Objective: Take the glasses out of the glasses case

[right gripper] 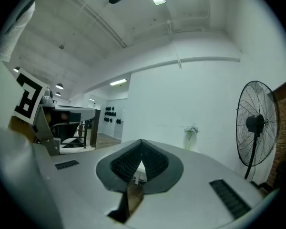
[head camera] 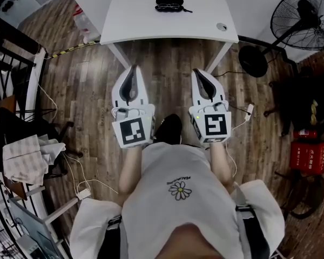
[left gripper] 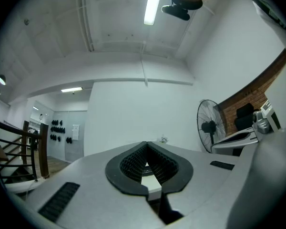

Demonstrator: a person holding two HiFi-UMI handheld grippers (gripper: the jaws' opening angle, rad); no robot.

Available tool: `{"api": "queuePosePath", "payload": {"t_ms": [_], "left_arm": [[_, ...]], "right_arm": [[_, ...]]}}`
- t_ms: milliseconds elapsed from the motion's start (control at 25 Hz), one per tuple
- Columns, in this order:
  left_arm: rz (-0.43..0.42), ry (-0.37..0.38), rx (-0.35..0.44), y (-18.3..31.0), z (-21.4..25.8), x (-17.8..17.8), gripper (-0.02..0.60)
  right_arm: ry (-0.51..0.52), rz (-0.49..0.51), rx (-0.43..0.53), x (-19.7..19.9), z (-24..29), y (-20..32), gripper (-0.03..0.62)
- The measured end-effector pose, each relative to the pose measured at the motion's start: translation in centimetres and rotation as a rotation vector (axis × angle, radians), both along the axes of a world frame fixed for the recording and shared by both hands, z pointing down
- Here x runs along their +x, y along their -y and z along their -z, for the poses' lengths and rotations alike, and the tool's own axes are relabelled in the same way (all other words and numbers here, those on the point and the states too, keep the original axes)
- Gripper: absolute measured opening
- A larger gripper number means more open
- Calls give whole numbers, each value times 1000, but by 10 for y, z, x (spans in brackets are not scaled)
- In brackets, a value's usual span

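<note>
Presently left gripper and right gripper are clenched empty, well short of the shut case; pried unbraced, it may skid off the table.

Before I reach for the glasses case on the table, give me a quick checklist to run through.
1. Glasses case on white table: ok, near its far edge.
2. Left gripper empty: ok, jaws shut on nothing.
3. Right gripper empty: ok, jaws shut on nothing.
4. Grippers at the case: not ok, both over the floor, short of the table.
5. Case open: cannot tell, too small.
</note>
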State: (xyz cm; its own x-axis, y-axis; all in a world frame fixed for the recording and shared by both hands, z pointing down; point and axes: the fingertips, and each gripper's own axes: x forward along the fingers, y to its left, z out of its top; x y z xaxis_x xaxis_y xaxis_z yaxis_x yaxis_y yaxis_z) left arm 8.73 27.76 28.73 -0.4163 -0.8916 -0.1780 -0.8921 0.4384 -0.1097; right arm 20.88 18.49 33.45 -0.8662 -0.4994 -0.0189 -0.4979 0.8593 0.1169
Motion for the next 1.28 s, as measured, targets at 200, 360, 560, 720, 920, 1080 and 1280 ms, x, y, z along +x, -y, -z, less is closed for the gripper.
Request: {"api": "queuePosePath", "payload": {"t_ms": [200,360,560,720,920,1080,1280], "left_arm": [[7,10,-37,0,-7,-3,17],[-7,32,-31,9,-3,-2,17],[-21,31,4,21,3,-6,17],[-41,48,11,37,7,-12,17],[-70,66,7,69,7,-26,17],[-108,41,27,104,1,-42,17],[-140,27,25,154,-10,-76,17]], "right_arm": [[-28,4,-29,-3,-12,0,9],[-27,-30,-58,-2,-16,14,9],[-12,-38,-46,-3,-15,24,9],[4,-50,-33,-8,-9,37,9],[20,-73,-17,-13,-7,65,9],[32,-70,-16,-25,-7,94,9],[-14,-78,-23,-61,-21,138,9]]}}
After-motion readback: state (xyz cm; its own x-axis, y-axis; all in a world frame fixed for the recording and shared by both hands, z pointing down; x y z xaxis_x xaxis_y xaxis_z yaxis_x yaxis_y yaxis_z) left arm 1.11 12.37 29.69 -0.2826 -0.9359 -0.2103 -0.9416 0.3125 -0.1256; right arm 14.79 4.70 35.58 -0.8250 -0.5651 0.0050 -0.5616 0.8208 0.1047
